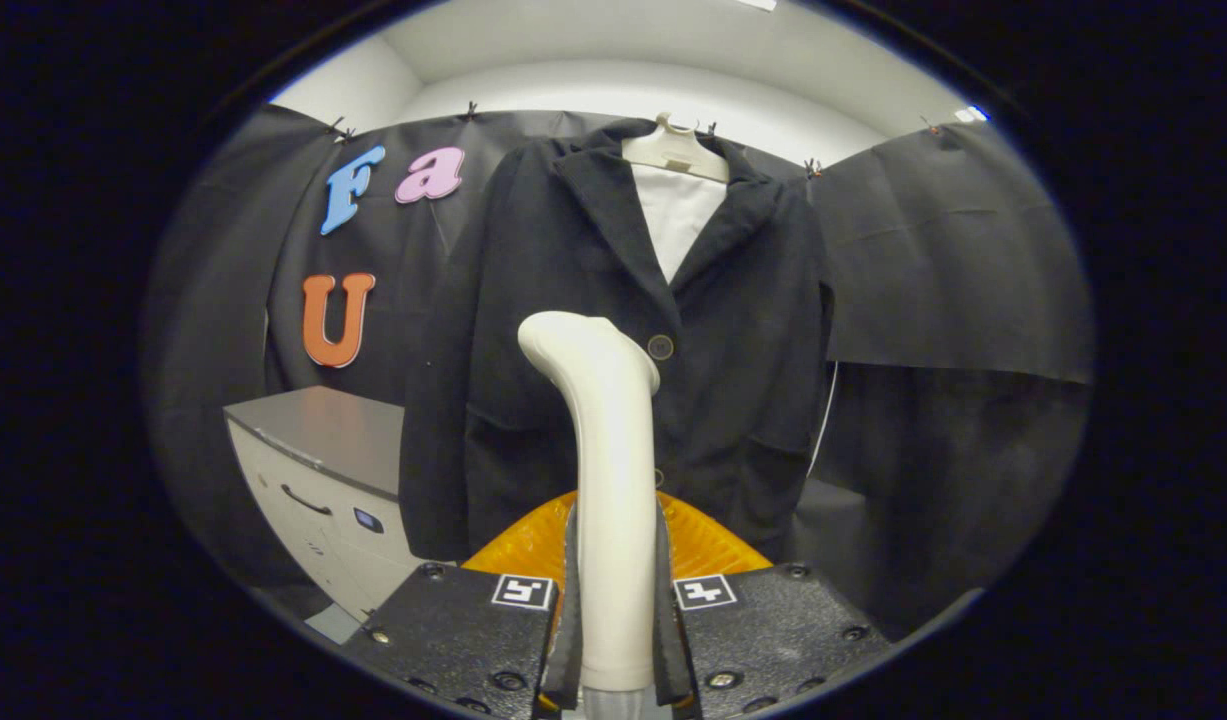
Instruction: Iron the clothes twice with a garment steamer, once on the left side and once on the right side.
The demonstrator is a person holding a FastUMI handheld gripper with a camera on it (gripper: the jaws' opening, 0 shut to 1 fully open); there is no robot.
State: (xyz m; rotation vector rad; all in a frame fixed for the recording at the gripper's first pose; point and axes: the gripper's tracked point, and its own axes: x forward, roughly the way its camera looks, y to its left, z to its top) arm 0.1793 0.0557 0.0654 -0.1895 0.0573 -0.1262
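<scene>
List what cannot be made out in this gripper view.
- Steamer nozzle face: turned toward the jacket, away from the camera.
- Steamer base: cut off below the fingers clamping its handle.
- Jacket's lower front: hidden behind the steamer and an orange ribbed part.
- Cabinet: lower part cut off; its right end hidden behind the jacket.
- Hanger hook: too small to see what holds it.

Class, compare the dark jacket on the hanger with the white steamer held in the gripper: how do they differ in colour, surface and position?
The jacket is dark; the steamer is creamy white. The jacket is soft cloth hanging loose from a hanger against the booth wall; the steamer is hard and smooth, clamped upright between the fingers of the gripper. The jacket hangs beyond the fingers; the steamer stands between them, its bent head pointing left. Both stand roughly upright.
</scene>
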